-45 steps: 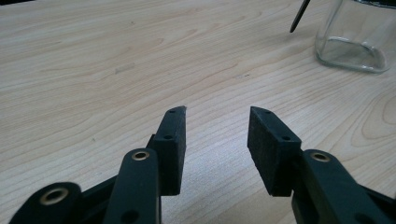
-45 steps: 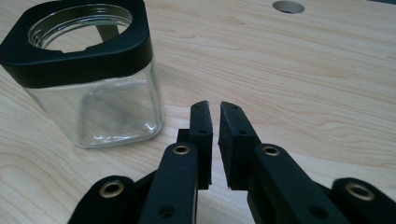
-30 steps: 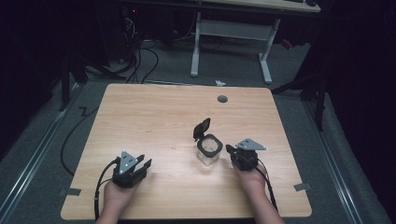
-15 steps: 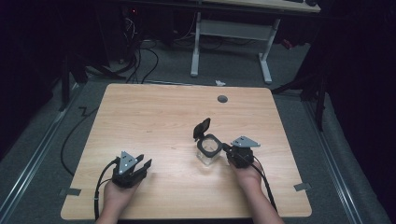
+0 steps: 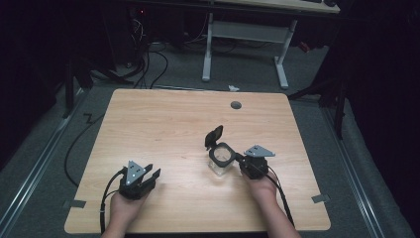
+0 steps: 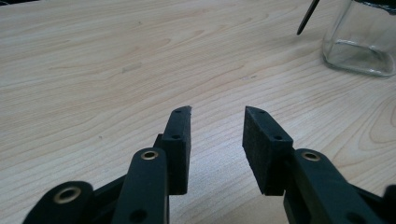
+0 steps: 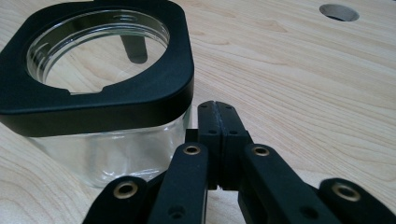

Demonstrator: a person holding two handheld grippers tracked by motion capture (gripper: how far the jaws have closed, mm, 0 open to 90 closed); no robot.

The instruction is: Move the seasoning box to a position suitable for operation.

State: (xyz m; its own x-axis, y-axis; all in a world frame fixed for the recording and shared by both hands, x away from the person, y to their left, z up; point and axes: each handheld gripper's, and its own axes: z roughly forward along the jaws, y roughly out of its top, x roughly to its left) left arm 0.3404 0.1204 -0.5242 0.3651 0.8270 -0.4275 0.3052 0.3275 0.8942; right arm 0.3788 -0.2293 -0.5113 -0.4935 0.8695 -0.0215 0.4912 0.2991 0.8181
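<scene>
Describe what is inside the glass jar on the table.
The glass jar looks empty: through its open mouth, bare glass and the table's wood grain show. Its black collar hides the inner corners.

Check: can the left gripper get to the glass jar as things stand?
Probably yes. The left gripper is open, and bare table lies between it and the glass jar. The right gripper, shut, sits against the jar's far side, not in the path.

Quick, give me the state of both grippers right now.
Left gripper: open, holding nothing, over bare table.
Right gripper: closed, jaws pressed together on nothing, right beside the glass jar.
</scene>
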